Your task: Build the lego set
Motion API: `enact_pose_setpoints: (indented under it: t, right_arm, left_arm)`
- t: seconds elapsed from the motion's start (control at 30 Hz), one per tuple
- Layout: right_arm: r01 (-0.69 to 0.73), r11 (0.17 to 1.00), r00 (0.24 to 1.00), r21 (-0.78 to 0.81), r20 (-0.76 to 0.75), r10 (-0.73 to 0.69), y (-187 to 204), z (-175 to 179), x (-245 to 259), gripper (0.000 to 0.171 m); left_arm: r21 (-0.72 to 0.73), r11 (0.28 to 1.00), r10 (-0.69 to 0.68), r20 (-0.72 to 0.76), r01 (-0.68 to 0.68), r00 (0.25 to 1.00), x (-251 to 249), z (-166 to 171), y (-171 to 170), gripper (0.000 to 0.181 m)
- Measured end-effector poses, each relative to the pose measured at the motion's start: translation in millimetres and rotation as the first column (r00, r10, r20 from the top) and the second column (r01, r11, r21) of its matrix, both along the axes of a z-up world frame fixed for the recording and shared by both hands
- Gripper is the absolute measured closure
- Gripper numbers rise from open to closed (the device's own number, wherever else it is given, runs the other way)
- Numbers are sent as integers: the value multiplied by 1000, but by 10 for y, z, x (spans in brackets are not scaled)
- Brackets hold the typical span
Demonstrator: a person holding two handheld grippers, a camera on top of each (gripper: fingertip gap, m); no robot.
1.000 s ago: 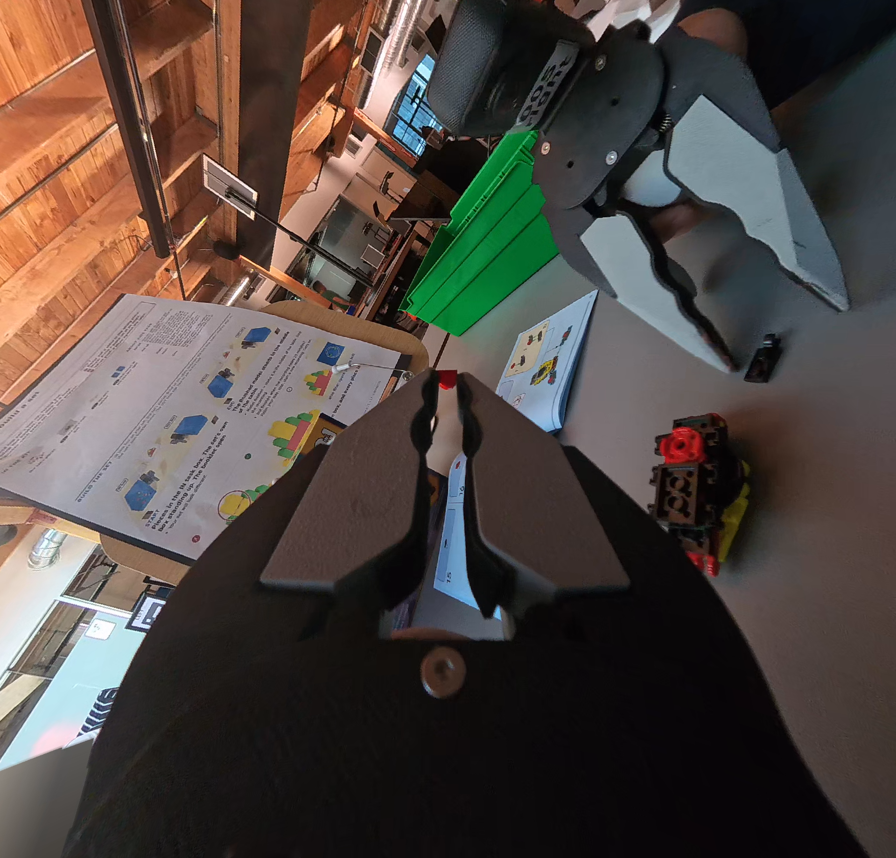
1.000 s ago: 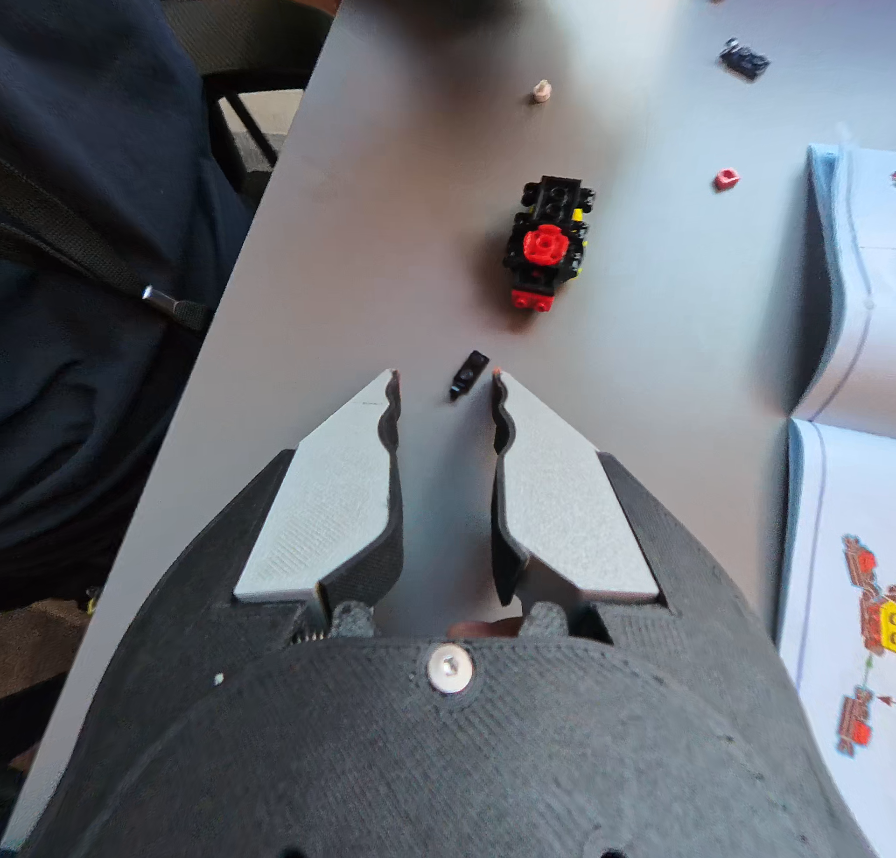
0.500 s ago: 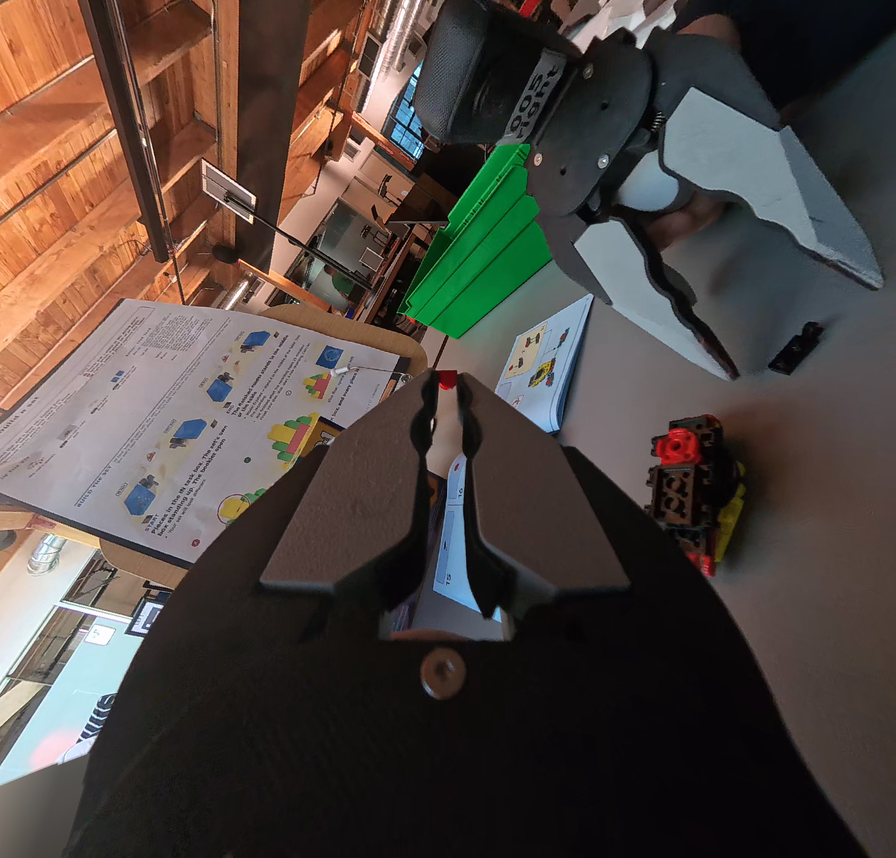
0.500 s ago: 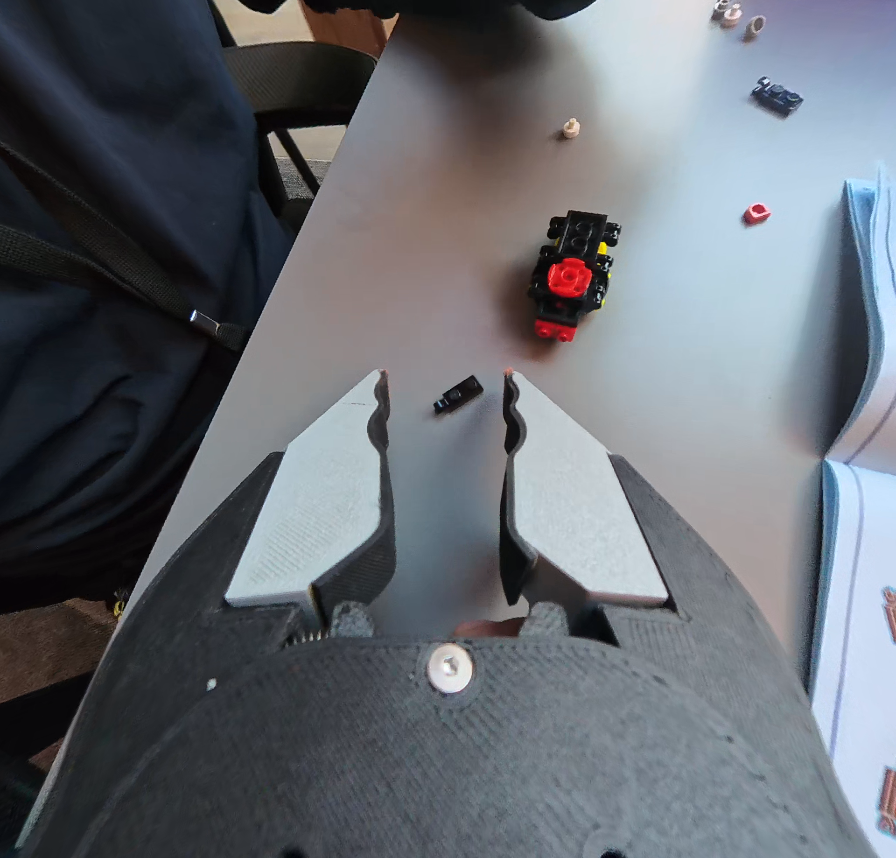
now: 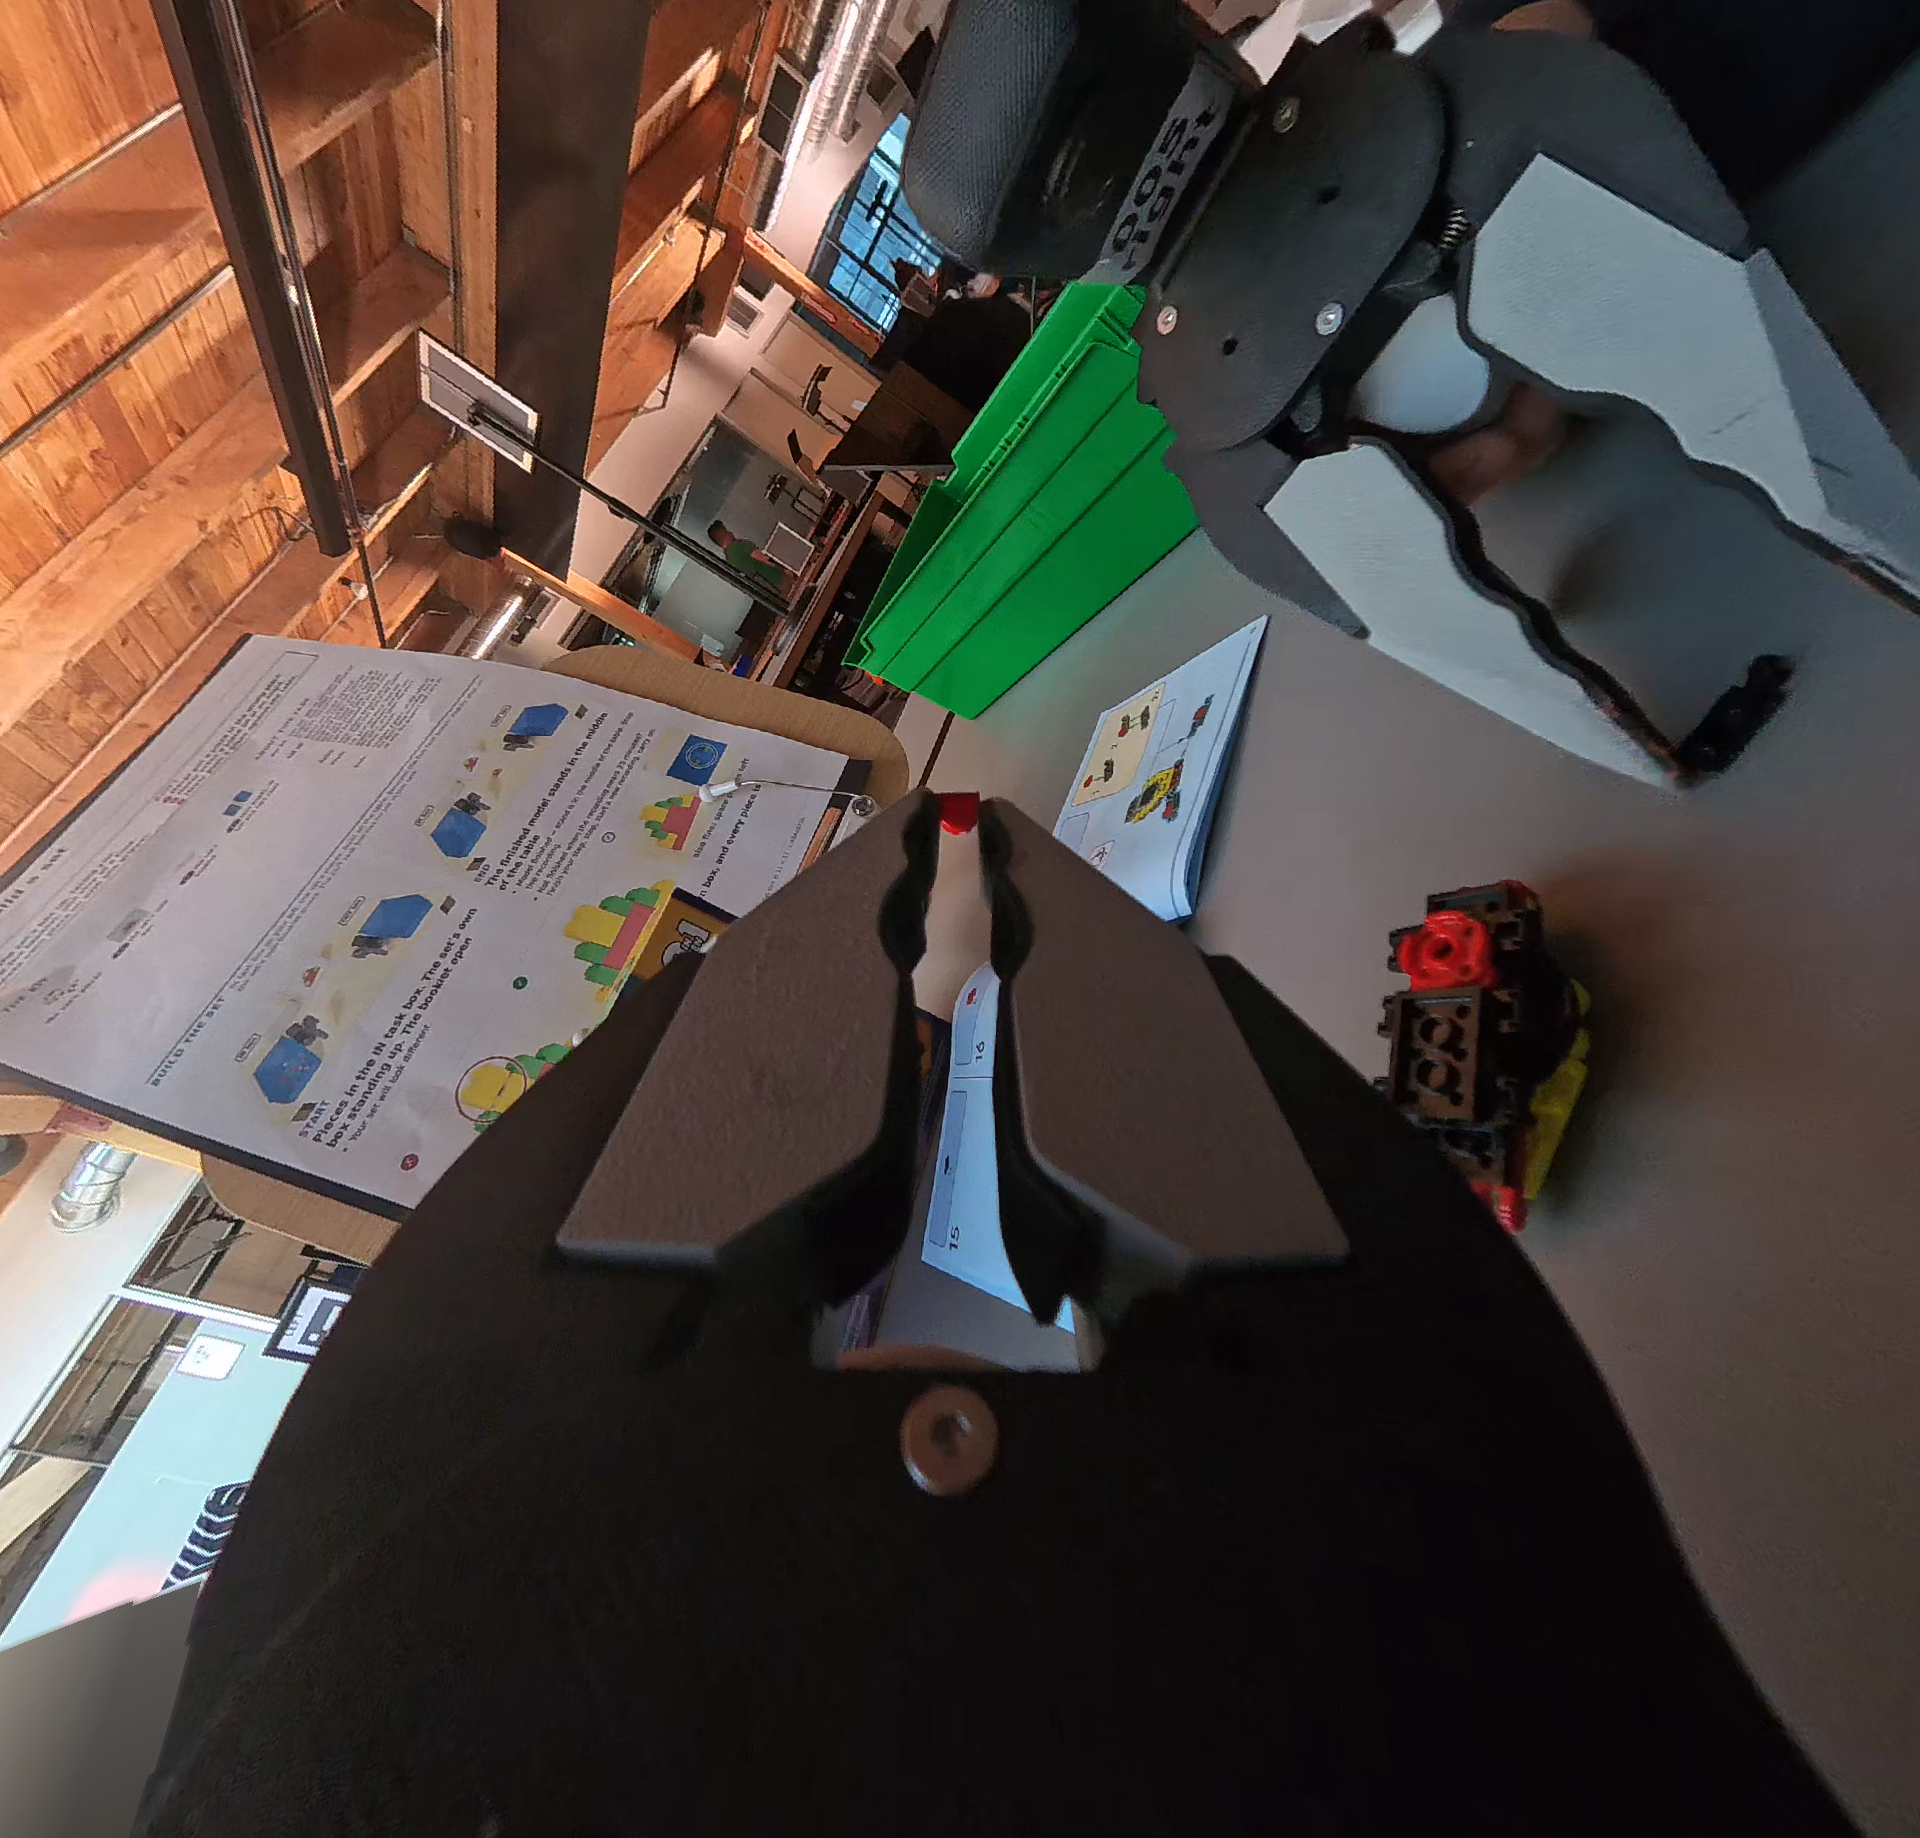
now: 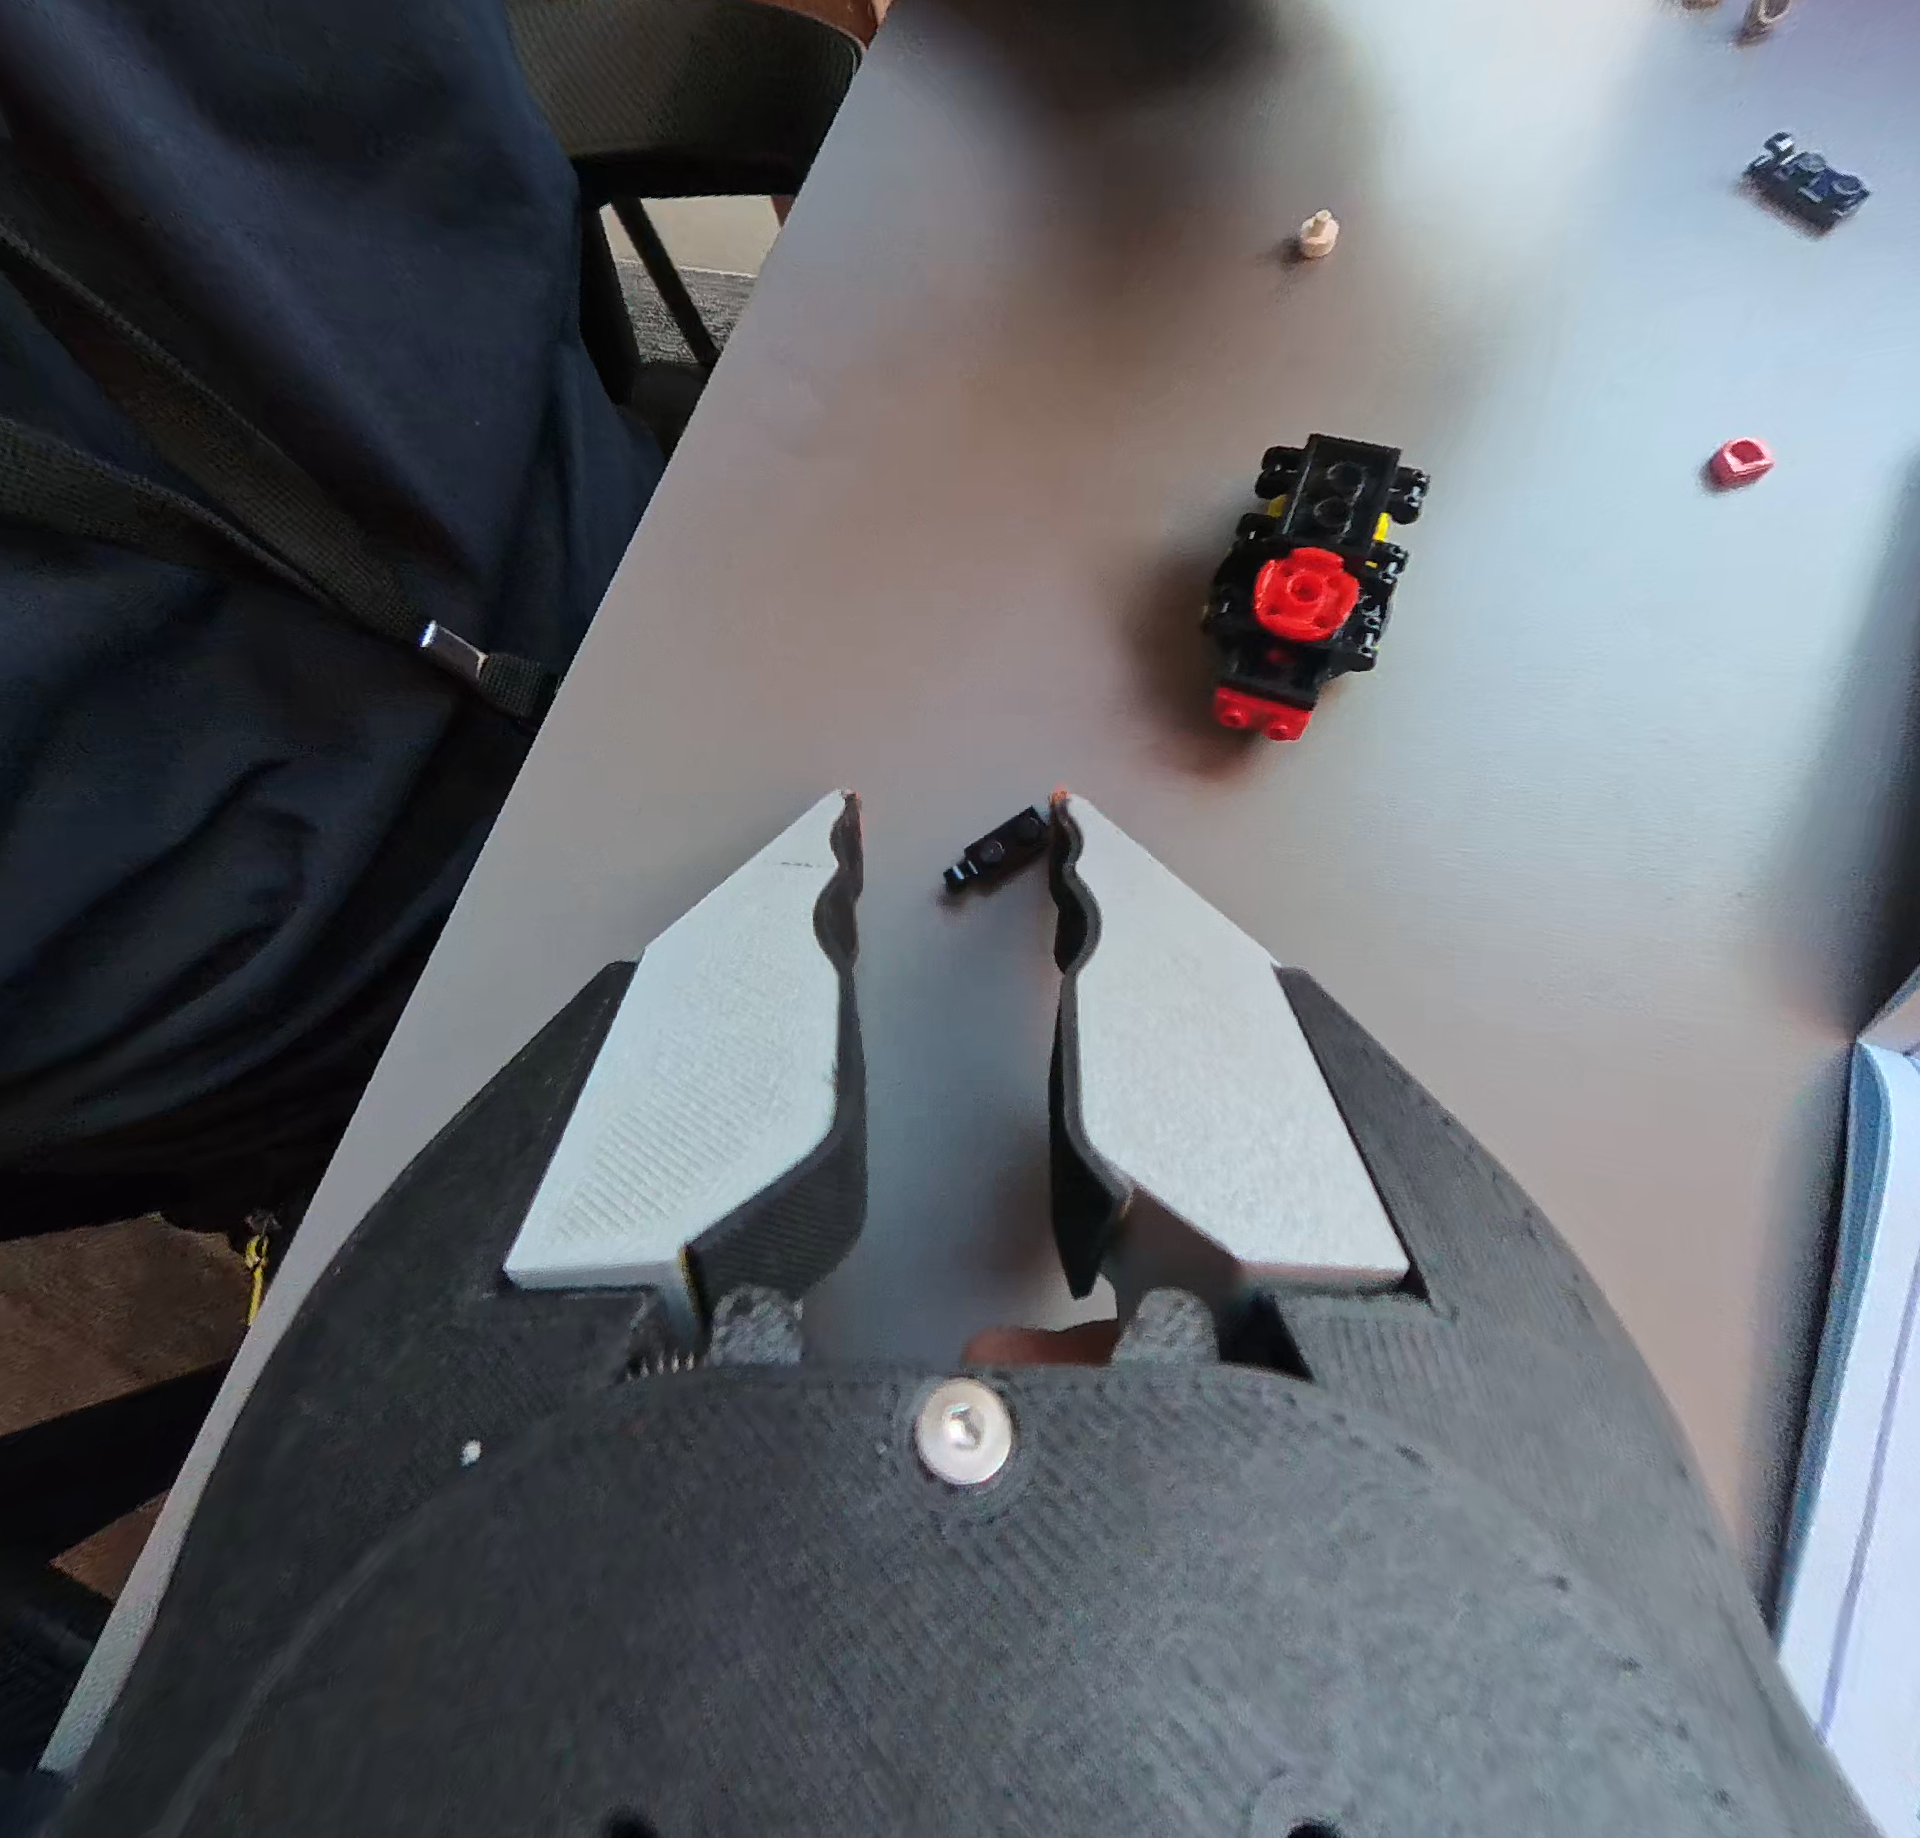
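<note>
Right gripper (image 6: pixel 951 812) jaws apart; small black piece (image 6: pixel 994 850) lies between the tips, against the 3 o'clock finger. Left gripper (image 5: pixel 954 814) pinches a red piece (image 5: pixel 957 812). Partly built model (image 6: pixel 1311 583) at 1 o'clock.

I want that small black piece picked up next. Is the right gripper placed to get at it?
Probably yes: the right gripper is open, and the small black piece lies on the table between its fingertips, against one, nothing in between.

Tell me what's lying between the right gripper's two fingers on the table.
A small black lego piece lies between the open right gripper fingertips, close against the right-hand one, seen in the right wrist view.
</note>
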State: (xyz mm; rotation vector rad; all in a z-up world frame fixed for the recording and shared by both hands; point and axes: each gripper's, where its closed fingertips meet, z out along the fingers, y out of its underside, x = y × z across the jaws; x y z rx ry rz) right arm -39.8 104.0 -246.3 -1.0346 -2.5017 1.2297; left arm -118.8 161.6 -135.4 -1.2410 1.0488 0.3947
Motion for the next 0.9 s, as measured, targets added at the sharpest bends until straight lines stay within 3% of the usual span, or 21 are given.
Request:
enact_pose_setpoints:
  t: [0.43,0.7,0.8,0.9]
  right_arm:
    - [-83,993,991,-82,95,90,-61,13,303,148]
    - [26,992,995,-125,-95,-38,99,368,54,142]
    - [76,985,979,-157,-175,-103,221,562,8,143]
    - [60,982,982,-179,-164,-89,257,608,117,145]
  left_arm:
    - [-9,1000,-13,-1,13,1000,13,-13,-20,176]
    - [-124,983,-108,200,135,974,117,49,-87,176]
    - [-136,979,-121,221,154,968,124,54,-103,176]
    - [-139,981,-112,182,139,977,131,2,-91,176]
